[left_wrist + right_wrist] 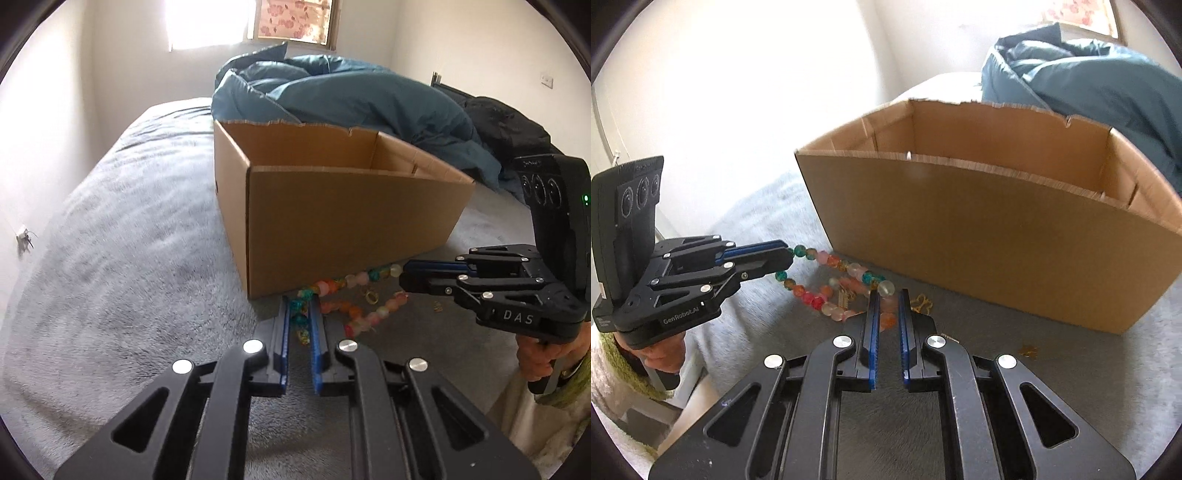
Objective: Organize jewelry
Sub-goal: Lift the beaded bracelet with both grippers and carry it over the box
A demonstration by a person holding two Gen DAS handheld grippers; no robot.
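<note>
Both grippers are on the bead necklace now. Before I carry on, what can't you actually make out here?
- Cardboard box floor: near wall hides it, both views.
- Grip points on the bead necklace: fingers cover them.
- Small gold pieces on the bed: too small to identify.
- Necklace clasp: not discernible.

Bedroom: white walls (122,55); bright window (207,22), floral curtain (295,18); bed with grey fleece cover (122,229); heaped blue duvet (332,92); dark headboard (448,88).
</note>
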